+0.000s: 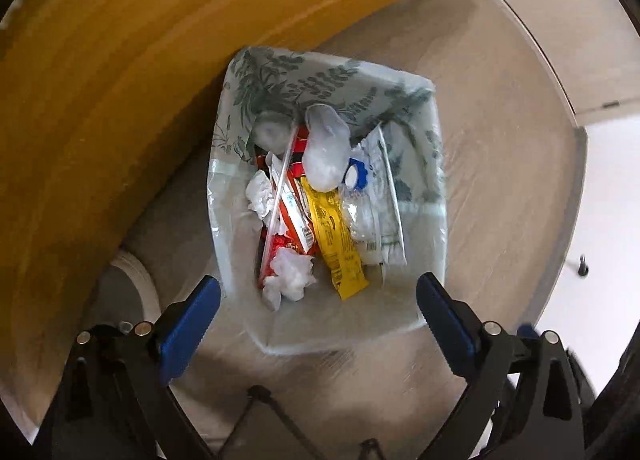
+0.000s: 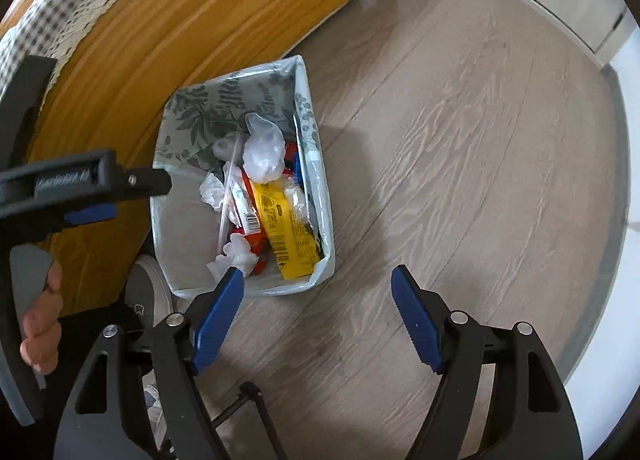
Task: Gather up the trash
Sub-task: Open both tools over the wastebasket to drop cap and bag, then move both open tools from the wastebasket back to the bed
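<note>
A leaf-print trash bin [image 1: 332, 344] with a clear liner stands on the wood floor against a wooden furniture side. Inside lie a yellow wrapper [image 1: 336, 236], a red and white wrapper [image 1: 296, 212], crumpled tissues [image 1: 292, 276], a clear straw and a balled clear plastic bag [image 1: 324, 148]. My left gripper [image 1: 319, 282] hangs straight above the bin, open, with nothing between its blue pads. My right gripper [image 2: 317, 273] is open and empty, over bare floor by the bin's [image 2: 280, 290] near right corner. One of the left gripper's fingers [image 2: 136, 180] shows over the bin's left side.
The wooden furniture side [image 1: 100, 100] runs along the left, topped by a checked cloth with lace trim [image 2: 60, 12]. A grey shoe [image 2: 148, 288] rests by the bin's near left corner. A hand [image 2: 40, 332] grips the left tool. Wood floor [image 2: 460, 180] stretches right toward white skirting.
</note>
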Tool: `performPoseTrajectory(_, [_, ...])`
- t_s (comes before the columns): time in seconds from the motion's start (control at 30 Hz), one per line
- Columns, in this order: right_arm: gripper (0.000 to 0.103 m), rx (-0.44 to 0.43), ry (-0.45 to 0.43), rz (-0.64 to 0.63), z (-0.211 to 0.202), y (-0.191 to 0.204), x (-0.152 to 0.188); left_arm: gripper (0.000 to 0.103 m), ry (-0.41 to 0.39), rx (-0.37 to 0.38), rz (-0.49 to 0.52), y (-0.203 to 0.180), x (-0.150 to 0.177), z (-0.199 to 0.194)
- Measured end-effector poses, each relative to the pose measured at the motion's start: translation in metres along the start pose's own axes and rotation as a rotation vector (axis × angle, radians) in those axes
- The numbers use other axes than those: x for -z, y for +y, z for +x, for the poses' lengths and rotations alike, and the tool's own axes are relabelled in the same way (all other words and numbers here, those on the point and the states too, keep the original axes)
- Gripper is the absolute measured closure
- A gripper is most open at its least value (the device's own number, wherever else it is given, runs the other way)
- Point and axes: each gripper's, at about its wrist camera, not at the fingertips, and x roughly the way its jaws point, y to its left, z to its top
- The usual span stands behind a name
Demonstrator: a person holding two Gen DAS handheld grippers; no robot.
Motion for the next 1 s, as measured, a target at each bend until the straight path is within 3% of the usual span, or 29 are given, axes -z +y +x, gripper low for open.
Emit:
performPoseTrajectory(0.17, [0.03,0.052,-0.003,0.004,-0.01,-0.001,-0.001,0.008,-0.046,0.058,-0.01,-0.003,0.02,-0.033])
performPoseTrajectory(0.3, [0.03,0.101,-0.021,-0.001,-0.028,0.003,-0.003,0.008,-0.117,0.009,0.014,-0.004,0.036,-0.065])
performPoseTrajectory(0.37, [0.03,0.121,-0.052,-0.009,-0.045,0.007,-0.005,0.008,-0.233,-0.078,0.036,-0.006,0.046,-0.098])
performPoseTrajectory(0.4, [0.03,0.128,-0.075,-0.013,-0.055,0.01,-0.007,0.008,-0.291,-0.086,0.038,-0.004,0.051,-0.115])
performPoseTrajectory(0.57, [0.03,0.166,-0.222,-0.051,-0.113,0.039,-0.02,0.008,-0.584,0.019,-0.056,0.037,0.095,-0.22])
performPoseTrajectory(0.77, [0.03,0.093,-0.435,-0.125,-0.181,0.12,-0.029,0.008,-0.793,-0.027,-0.081,0.104,0.127,-0.318])
performPoseTrajectory(0.87, [0.02,0.023,-0.526,-0.221,-0.205,0.183,-0.024,0.007,-0.875,-0.104,-0.099,0.145,0.137,-0.353])
performPoseTrajectory(1.0, [0.02,-0.065,-0.64,-0.372,-0.219,0.274,-0.011,0.007,-0.927,-0.213,-0.218,0.216,0.146,-0.379])
